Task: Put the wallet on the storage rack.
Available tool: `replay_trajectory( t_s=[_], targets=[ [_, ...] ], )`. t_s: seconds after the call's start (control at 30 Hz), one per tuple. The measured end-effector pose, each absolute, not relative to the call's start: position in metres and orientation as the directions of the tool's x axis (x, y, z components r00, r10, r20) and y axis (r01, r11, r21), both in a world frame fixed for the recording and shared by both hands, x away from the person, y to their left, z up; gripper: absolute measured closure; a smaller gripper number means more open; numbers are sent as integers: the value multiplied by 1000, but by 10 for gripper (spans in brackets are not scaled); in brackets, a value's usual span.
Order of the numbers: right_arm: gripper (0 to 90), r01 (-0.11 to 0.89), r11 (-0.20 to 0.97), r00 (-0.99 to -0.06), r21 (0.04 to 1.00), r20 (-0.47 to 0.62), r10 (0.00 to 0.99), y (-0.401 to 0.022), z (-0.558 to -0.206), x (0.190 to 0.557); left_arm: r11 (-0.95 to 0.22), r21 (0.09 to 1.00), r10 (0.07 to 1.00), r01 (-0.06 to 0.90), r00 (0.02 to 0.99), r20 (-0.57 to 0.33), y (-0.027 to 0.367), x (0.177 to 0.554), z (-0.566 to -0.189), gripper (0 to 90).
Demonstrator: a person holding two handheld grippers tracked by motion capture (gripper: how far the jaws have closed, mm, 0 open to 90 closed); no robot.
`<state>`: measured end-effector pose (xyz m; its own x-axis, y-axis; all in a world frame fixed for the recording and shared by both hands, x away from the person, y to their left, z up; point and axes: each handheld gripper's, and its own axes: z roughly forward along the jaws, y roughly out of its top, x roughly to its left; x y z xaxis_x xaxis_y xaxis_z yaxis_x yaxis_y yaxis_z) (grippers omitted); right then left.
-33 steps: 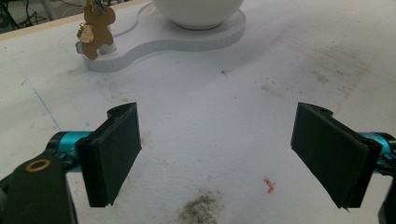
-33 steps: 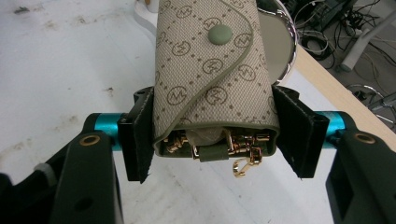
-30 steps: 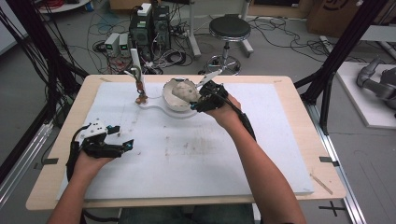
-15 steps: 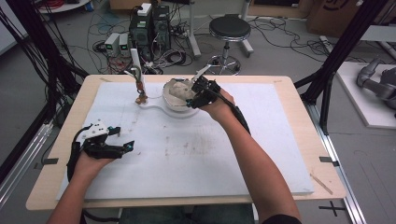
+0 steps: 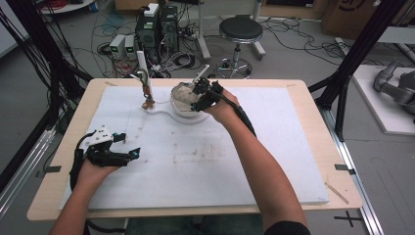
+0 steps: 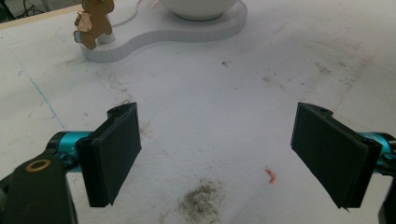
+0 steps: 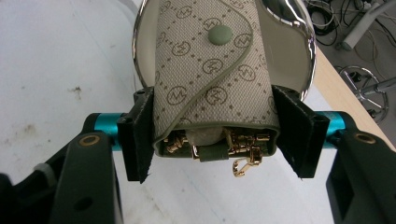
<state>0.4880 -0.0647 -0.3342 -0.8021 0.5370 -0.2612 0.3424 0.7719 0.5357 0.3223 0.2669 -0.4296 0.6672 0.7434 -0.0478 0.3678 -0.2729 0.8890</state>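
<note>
Between right tool [image 7: 212, 135] pads: one pouch [image 7: 210, 70]

Woven cloth pouch [image 7: 210, 70]; glossy metal-rimmed bowl [image 7: 299, 28]; matt tongs [image 7: 215, 135].

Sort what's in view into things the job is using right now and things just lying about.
In use:
- patterned pouch, clamped in the right hand-held gripper
- white bowl
- white base

Lying about:
- bear figure
- left hand-held gripper, open on the foam mat
- stool
</note>
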Motion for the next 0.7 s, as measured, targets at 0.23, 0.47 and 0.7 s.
replay_trajectory(
  t_s=[0.23,0.47,0.7],
  targets=[
    [367,335,806,-802,489,-302,516,-48,-336,495,-273,888,744,370,666,-49,268,323,-430,158],
    [366,351,820,-794,453,-319,516,-39,-343,504,-272,888,743,371,667,-51,269,323,-431,158],
    [358,356,821,-788,447,-329,521,-34,-347,507,-273,887,744,373,666,-52,269,323,-431,159]
  ],
)
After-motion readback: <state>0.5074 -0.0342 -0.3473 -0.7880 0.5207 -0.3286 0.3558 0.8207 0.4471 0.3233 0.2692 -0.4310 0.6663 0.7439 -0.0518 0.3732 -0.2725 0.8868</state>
